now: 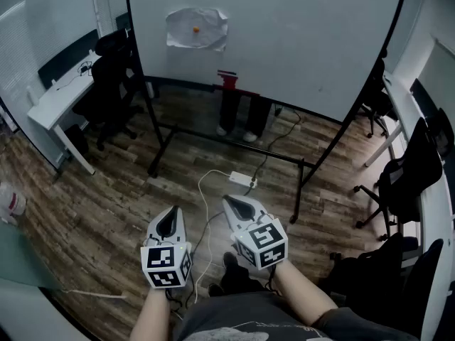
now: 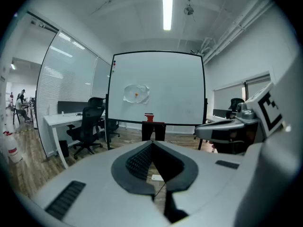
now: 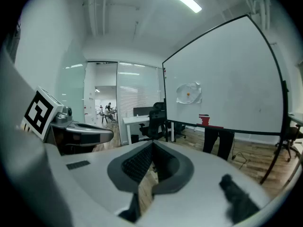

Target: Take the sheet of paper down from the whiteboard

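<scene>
A large whiteboard (image 1: 306, 41) in a black wheeled frame is seen standing on a dark wood-plank floor (image 1: 106, 197). A crumpled white sheet of paper (image 1: 181, 34) is fixed high on the board's left part, pinned at its middle by a small orange magnet (image 1: 196, 28). A small red object (image 1: 227, 79) is set on the board's lower ledge, below and to the right of the sheet. A person's dark-trousered legs (image 1: 238, 116) are visible behind the board. A white power strip (image 1: 242, 179) with trailing cable is laid on the floor in front of the frame.

A white tabletop (image 1: 57, 94) and a black office chair (image 1: 114, 73) are placed left of the board; further black chairs (image 1: 405, 183) are ranged along the right. A frosted glass partition (image 2: 71, 93) and a ceiling strip light (image 2: 166, 6) are noted.

The left gripper (image 1: 171, 215) and right gripper (image 1: 233, 206) are held side by side, low and well apart from the board. The fingers (image 2: 137, 162) of each are pressed together, with nothing between them.
</scene>
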Available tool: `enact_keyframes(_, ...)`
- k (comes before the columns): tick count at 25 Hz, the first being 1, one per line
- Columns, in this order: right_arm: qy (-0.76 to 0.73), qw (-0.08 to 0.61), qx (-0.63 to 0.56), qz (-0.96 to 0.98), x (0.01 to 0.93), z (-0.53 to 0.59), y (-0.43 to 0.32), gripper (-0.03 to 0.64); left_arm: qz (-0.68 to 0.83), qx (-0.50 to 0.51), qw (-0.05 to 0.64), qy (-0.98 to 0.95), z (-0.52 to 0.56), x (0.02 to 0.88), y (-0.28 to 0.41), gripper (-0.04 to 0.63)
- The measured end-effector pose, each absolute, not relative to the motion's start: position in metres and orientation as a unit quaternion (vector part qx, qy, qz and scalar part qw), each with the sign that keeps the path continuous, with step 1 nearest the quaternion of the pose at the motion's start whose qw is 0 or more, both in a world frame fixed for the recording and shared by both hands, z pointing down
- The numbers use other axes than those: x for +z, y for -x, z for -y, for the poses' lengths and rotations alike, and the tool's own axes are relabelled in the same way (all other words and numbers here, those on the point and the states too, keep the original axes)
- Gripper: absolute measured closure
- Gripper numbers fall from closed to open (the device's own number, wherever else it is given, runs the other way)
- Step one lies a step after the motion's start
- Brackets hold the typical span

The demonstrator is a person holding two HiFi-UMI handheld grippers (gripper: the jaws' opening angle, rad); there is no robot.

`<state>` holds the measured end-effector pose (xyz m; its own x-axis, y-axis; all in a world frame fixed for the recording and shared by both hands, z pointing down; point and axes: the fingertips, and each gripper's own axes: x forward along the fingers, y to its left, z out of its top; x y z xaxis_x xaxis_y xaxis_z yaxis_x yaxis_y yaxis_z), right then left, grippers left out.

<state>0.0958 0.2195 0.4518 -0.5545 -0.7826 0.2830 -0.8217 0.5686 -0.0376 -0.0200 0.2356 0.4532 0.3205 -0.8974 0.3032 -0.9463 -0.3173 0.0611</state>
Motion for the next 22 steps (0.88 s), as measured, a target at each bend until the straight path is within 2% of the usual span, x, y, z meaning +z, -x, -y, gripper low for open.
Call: enact_keyframes(22, -0.437, 0.132, 0.118, 0.882, 0.469, -0.234, -0.062, 0.595, 0.574, 0.102, 0.119, -0.804, -0.249, 0.456, 0.054, 0.583)
